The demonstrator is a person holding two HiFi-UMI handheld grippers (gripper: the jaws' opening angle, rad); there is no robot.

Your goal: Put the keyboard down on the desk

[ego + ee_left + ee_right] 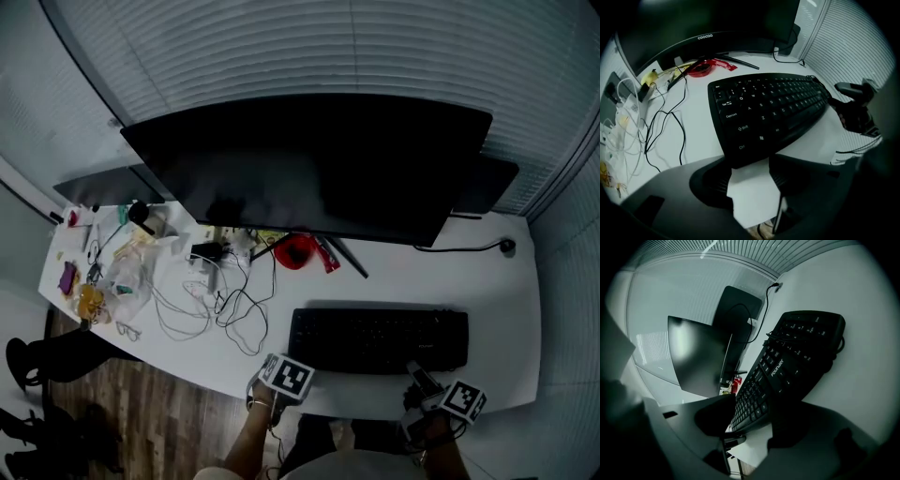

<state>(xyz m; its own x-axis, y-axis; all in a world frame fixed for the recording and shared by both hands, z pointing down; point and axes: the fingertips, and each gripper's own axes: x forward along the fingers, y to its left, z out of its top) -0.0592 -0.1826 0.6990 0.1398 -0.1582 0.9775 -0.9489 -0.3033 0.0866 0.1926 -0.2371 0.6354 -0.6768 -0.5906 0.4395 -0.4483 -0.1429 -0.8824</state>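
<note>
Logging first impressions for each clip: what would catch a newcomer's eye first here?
A wide dark monitor fills the back of the white desk, and a black keyboard lies in front of it. Loose cables and small clutter crowd the desk's left end. The left gripper and the right gripper sit at the keyboard's near corners, the left open, the right closed on its edge.
</note>
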